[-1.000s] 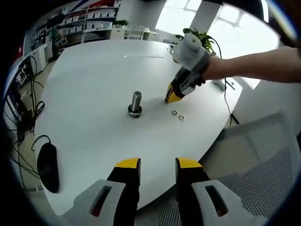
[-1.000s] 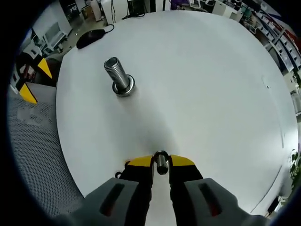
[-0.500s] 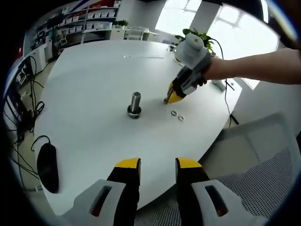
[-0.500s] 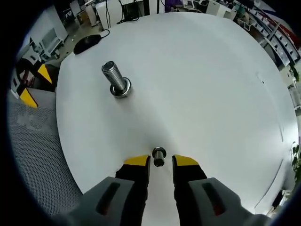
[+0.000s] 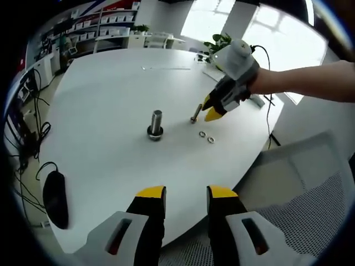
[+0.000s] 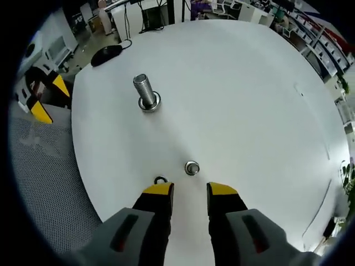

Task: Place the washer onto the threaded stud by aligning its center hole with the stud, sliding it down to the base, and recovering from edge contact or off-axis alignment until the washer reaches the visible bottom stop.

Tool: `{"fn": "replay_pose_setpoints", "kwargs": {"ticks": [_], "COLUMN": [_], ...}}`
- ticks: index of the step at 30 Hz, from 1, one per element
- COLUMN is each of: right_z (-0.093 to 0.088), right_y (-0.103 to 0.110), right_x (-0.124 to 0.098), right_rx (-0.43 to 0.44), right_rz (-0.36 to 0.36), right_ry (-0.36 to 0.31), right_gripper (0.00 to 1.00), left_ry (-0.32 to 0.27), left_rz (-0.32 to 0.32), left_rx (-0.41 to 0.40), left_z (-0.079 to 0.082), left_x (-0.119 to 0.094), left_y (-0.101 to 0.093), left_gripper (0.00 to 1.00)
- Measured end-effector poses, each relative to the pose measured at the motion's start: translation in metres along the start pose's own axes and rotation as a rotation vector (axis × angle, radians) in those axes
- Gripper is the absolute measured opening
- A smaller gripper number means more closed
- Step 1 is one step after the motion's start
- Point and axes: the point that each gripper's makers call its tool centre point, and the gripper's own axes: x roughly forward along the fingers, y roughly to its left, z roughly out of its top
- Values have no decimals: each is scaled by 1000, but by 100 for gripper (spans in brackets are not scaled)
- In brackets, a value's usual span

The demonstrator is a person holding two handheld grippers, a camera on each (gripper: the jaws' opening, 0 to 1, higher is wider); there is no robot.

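My right gripper [image 6: 190, 189] now stands with its jaws apart and nothing between them; a second ago they were clamped on a small bolt [image 6: 192, 168], half a second ago they had just let go of it, and since then I have drawn back. That bolt now stands on the white table [image 6: 249, 111] just ahead of my yellow tips, apart from them. In the left gripper view the same bolt [image 5: 194, 114] shows upright just off the right gripper [image 5: 209, 111], which has lifted and pulled away from it.

A small washer [image 6: 160, 179] lies flat on the table just past my right gripper's left tip; I cannot tell whether they touch. In the left gripper view two washers [image 5: 206, 136] lie side by side on the table, near the small bolt.

The threaded stud [image 6: 145, 92] stands upright on its wide base further out and to the left, well apart from the washers. It stands where it was, with nothing dropped over it [image 5: 155, 124].

My left gripper [image 5: 186, 192] hangs over the near table edge, jaws narrowly parted and empty, as before. A black mouse [image 5: 54, 197] lies at the table's left edge.
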Motion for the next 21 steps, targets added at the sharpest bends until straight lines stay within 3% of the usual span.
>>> {"fn": "replay_pose_setpoints", "kwargs": {"ticks": [17,21], "right_z": [-21,-25], "right_y": [7,12], "right_x": [-8,-5], "right_rx": [27,30], "right_rz": [-5,1], "right_ry": [5,5], "right_gripper": [28,29], "left_ry": [8,7], "left_rz": [-8,-2], "left_rx": [25,32], "left_z": [-1,0], "left_x": [2,1], "left_y": [-11,-6], "left_gripper": [28,28]}}
